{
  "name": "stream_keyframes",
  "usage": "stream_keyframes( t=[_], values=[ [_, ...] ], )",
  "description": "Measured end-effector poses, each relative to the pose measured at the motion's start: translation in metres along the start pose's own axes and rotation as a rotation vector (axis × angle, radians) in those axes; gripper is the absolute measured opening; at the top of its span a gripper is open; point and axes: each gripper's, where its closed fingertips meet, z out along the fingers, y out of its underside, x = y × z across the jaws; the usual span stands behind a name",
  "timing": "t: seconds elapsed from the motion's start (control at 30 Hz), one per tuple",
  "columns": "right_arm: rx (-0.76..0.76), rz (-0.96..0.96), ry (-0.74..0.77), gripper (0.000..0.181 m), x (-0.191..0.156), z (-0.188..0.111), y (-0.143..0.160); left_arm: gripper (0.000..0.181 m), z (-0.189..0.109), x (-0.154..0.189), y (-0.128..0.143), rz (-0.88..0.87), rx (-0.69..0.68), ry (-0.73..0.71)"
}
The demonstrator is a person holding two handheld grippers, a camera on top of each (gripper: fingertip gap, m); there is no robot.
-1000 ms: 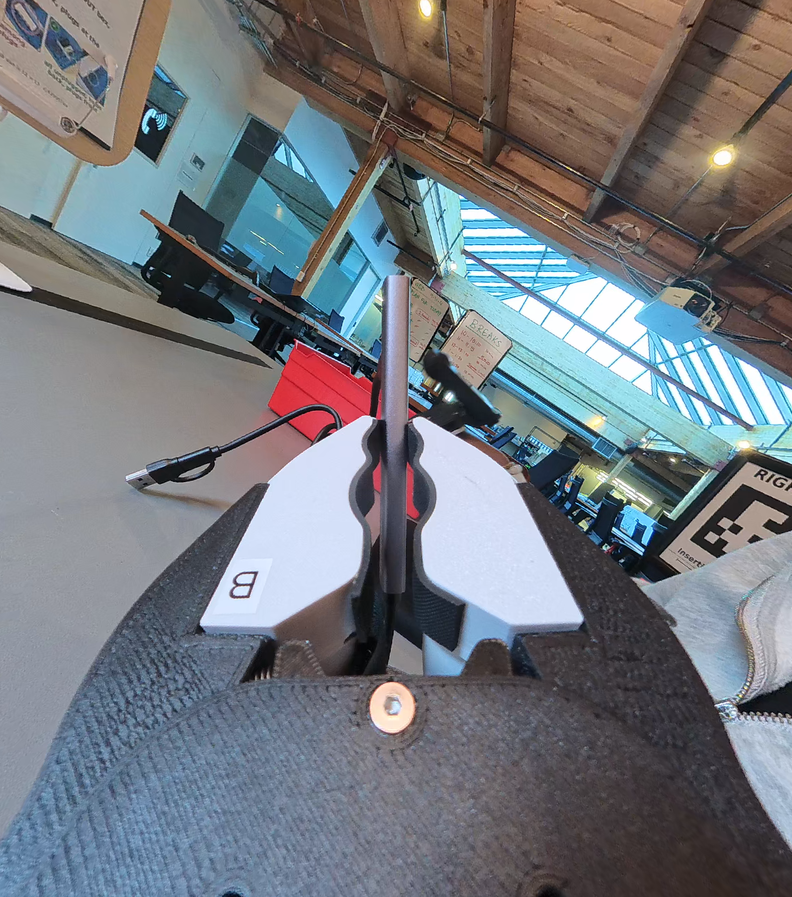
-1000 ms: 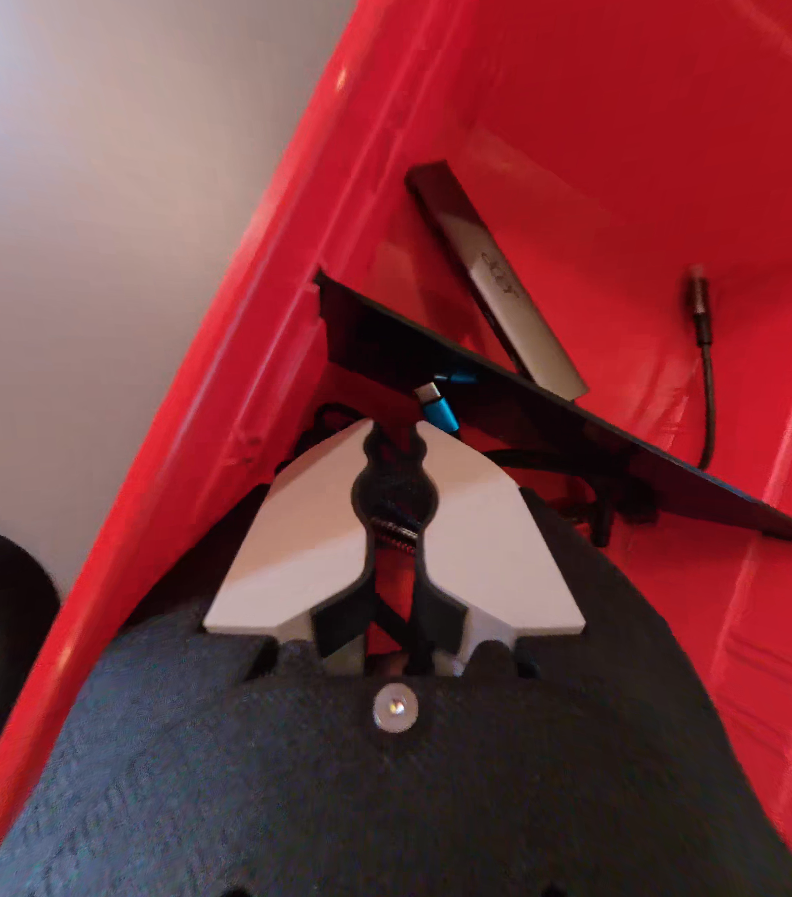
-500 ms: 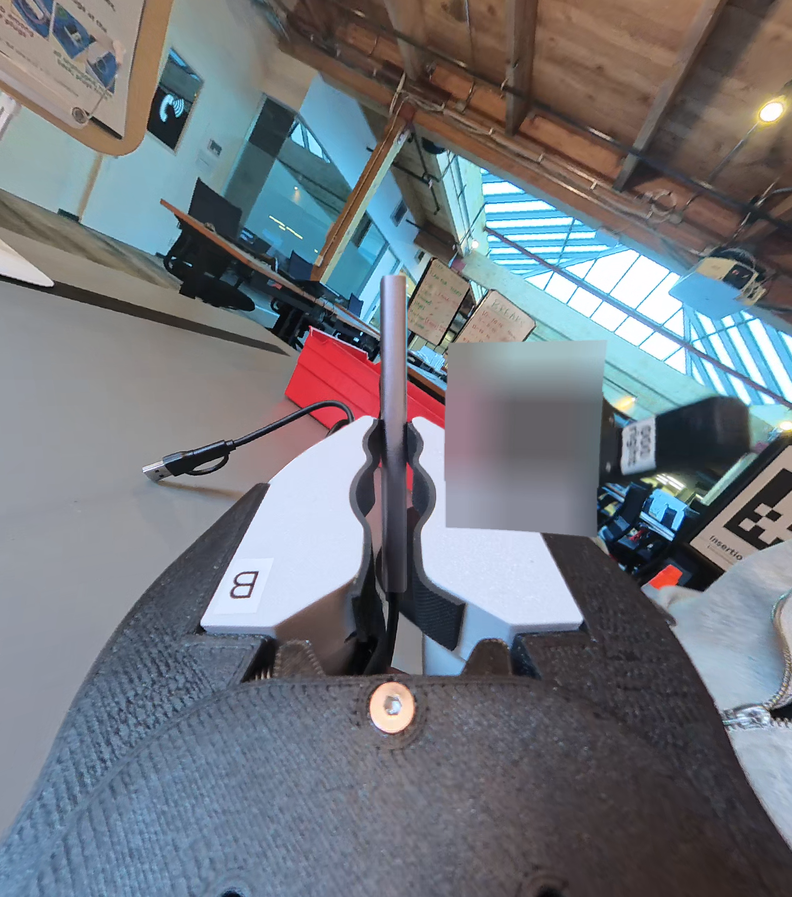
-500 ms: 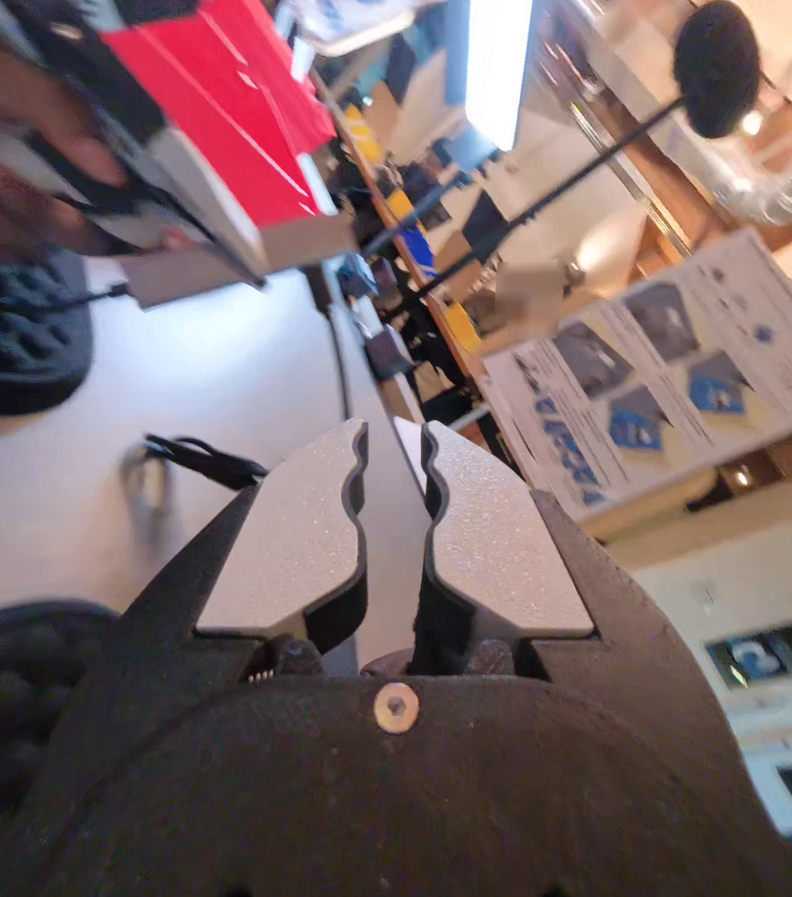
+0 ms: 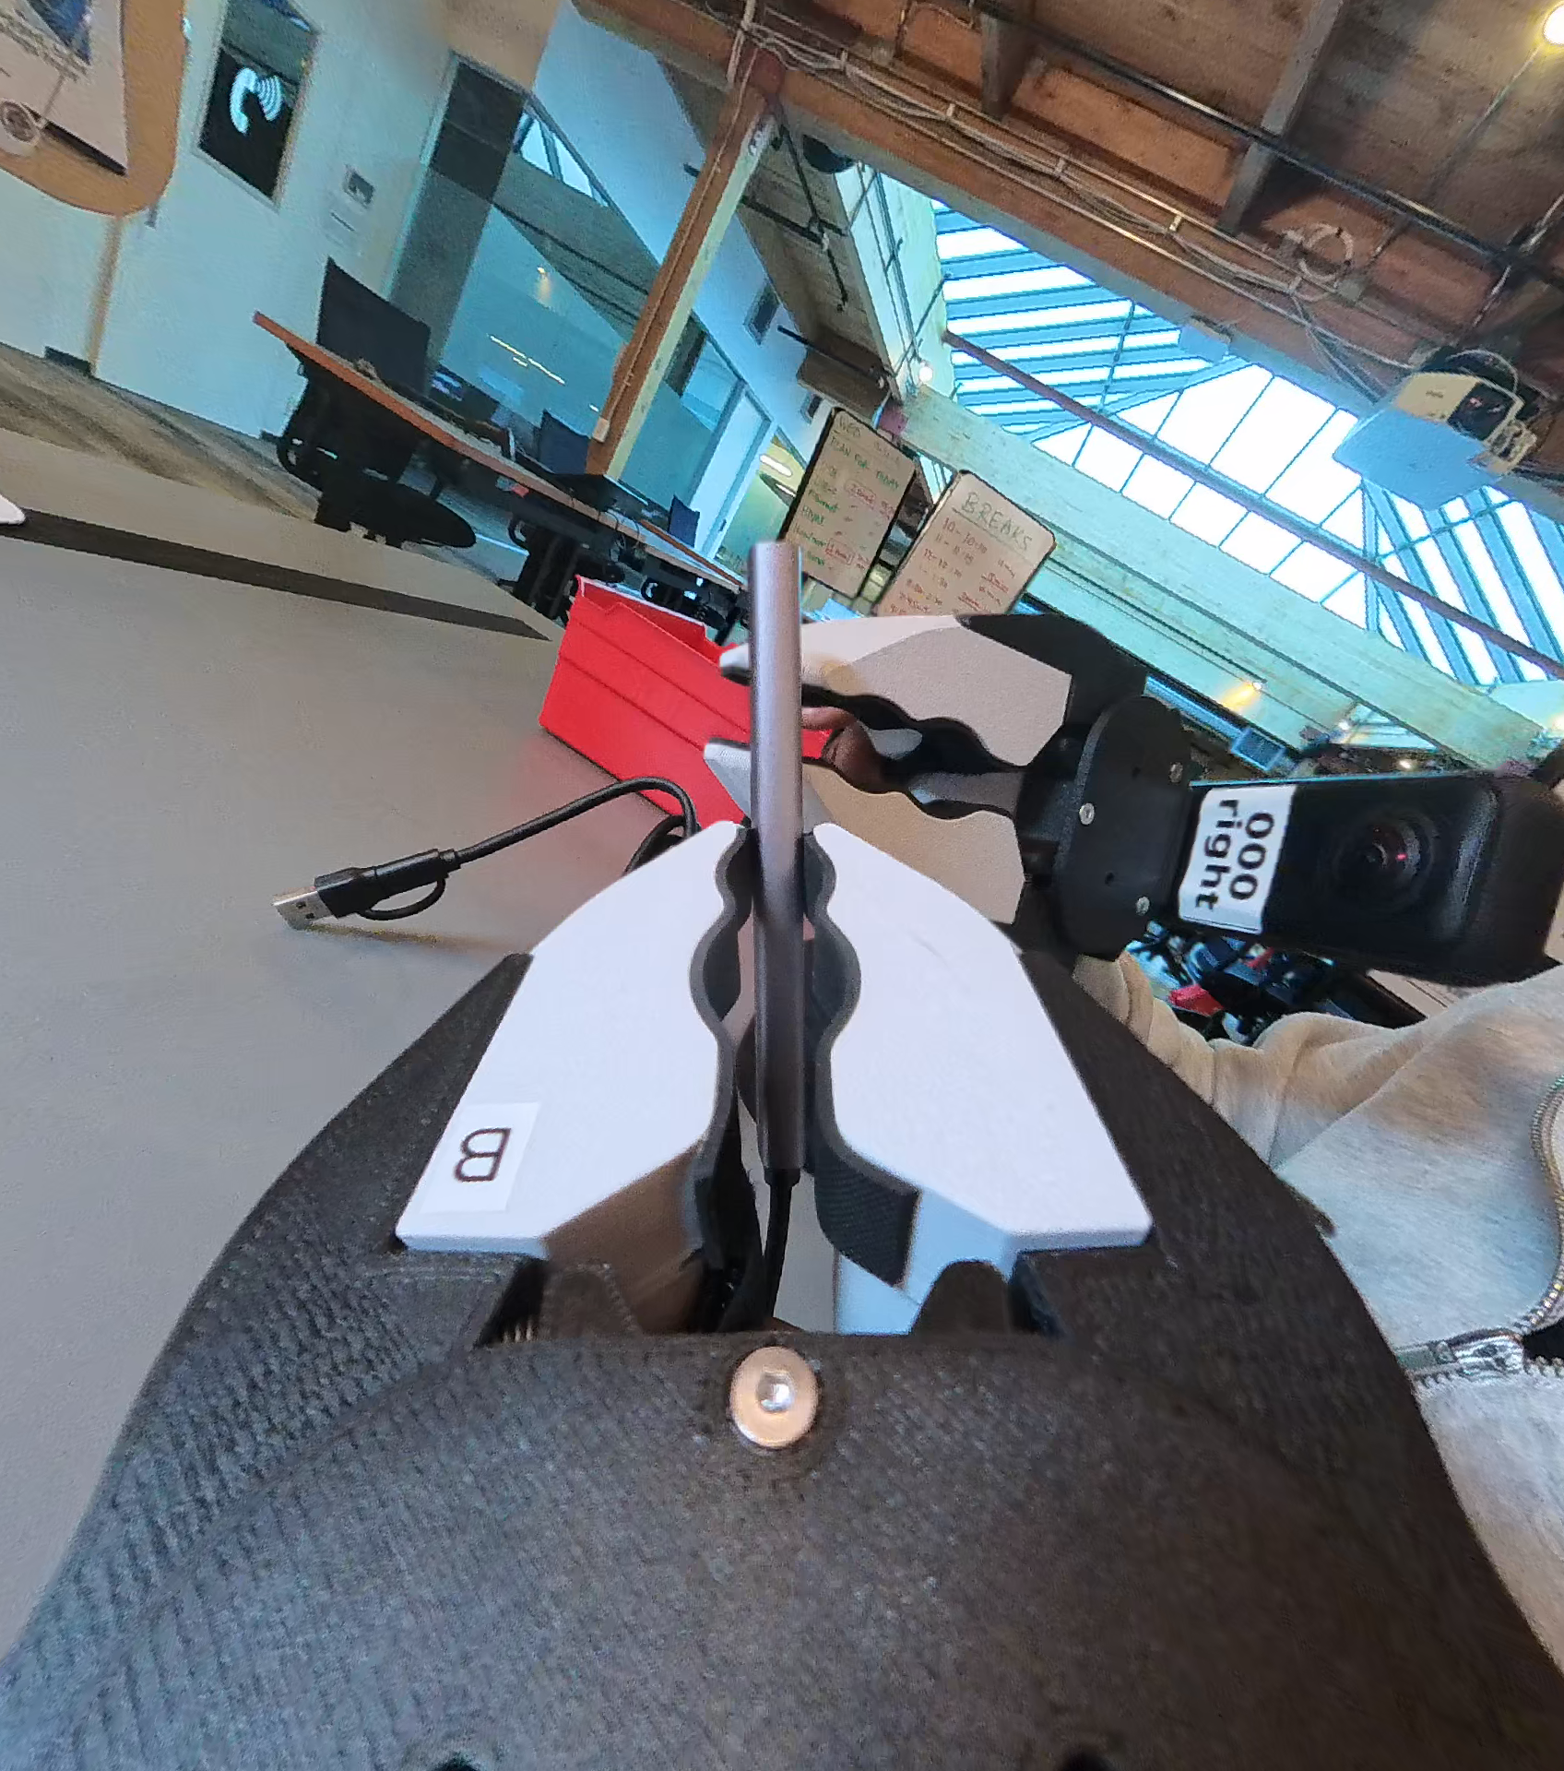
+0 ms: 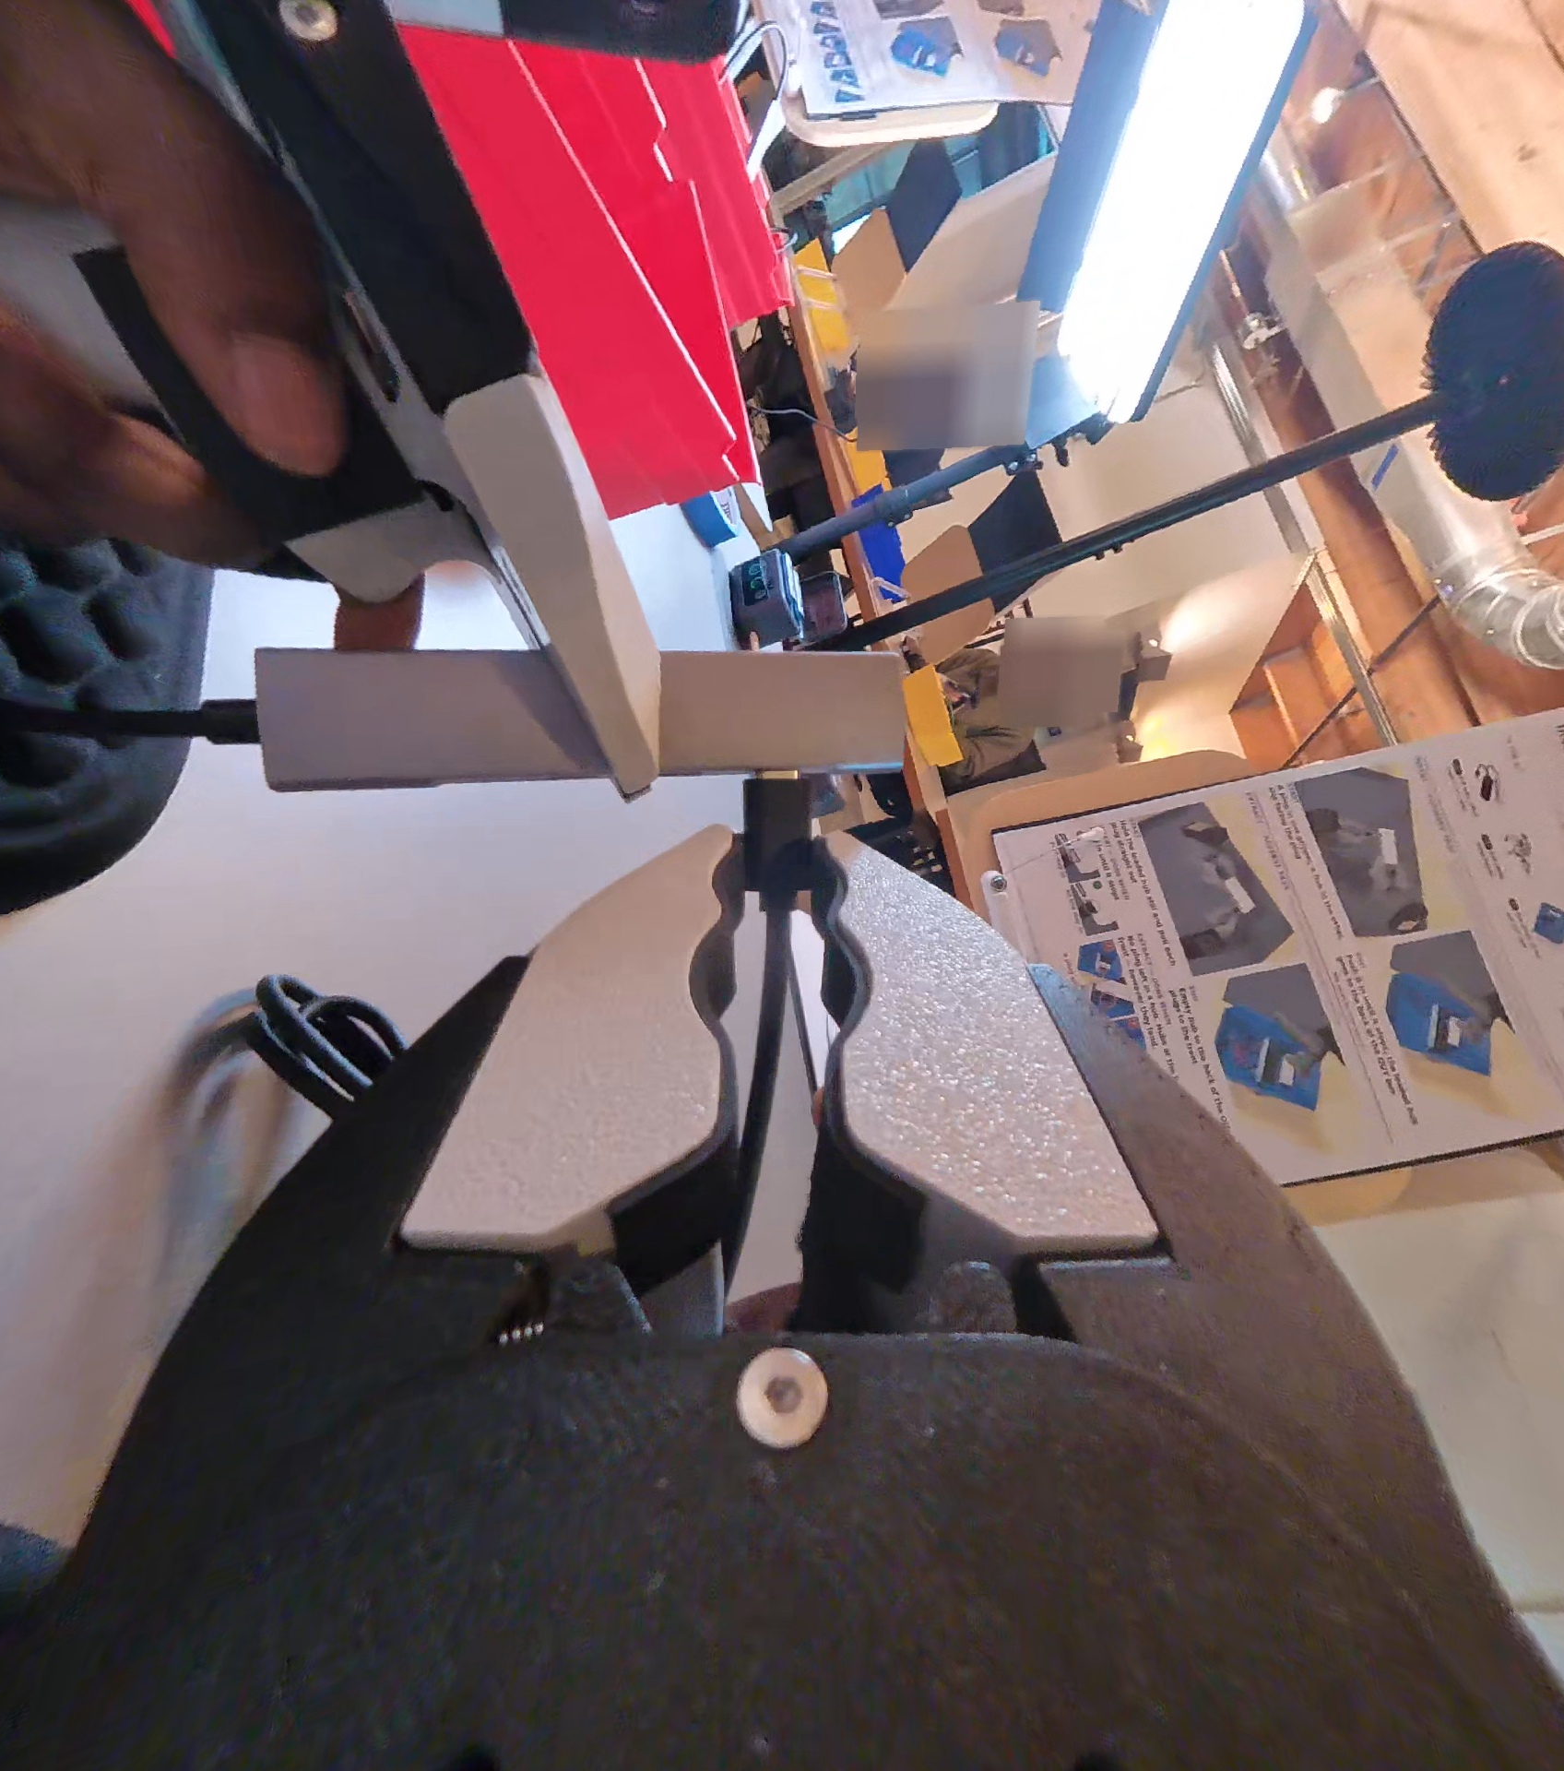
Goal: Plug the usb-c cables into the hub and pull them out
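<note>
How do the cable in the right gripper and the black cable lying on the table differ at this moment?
The cable in the right gripper is pinched by its black plug, whose metal tip meets the grey hub's edge; the loose cable lies untouched on the table. The held plug is a single short block, while the loose cable ends in a silver connector with a small looped adapter. Both are thin and black.

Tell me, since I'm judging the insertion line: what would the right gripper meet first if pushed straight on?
Likely the grey hub. The right gripper is shut on a black plug whose metal tip already sits at the hub's lower edge, and the left gripper holds the hub across its path.
</note>
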Motion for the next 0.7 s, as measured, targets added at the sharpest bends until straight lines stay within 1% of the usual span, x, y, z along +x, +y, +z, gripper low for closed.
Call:
stream_keyframes(
  t=[0.07,0.13,0.27,0.4,0.47,0.53,0.7],
  values=[
    [0.001,-0.007,-0.021,0.012,-0.002,-0.003,-0.001,0.011,0.001,0.003,0.000,0.011,-0.003,0.014],
    [0.009,-0.024,-0.010,0.012,-0.003,-0.006,-0.003,0.019,-0.001,0.002,-0.002,0.015,0.018,0.006],
    [0.004,-0.033,0.003,0.012,-0.004,-0.009,-0.003,0.017,-0.001,0.005,-0.002,0.027,0.015,0.019],
    [0.011,-0.046,0.003,0.012,-0.005,-0.011,-0.004,0.020,0.000,0.004,0.000,0.036,0.004,0.011],
    [0.005,-0.060,-0.001,0.012,-0.006,-0.010,-0.003,0.009,0.000,0.009,0.000,0.062,0.003,0.028],
    [0.015,-0.100,-0.006,0.012,-0.007,-0.011,-0.002,0.009,0.001,0.008,0.002,0.103,-0.004,-0.001],
    [0.080,-0.271,-0.119,0.013,-0.012,-0.018,0.008,0.009,0.008,0.007,0.013,0.155,-0.086,-0.041]
  ],
)
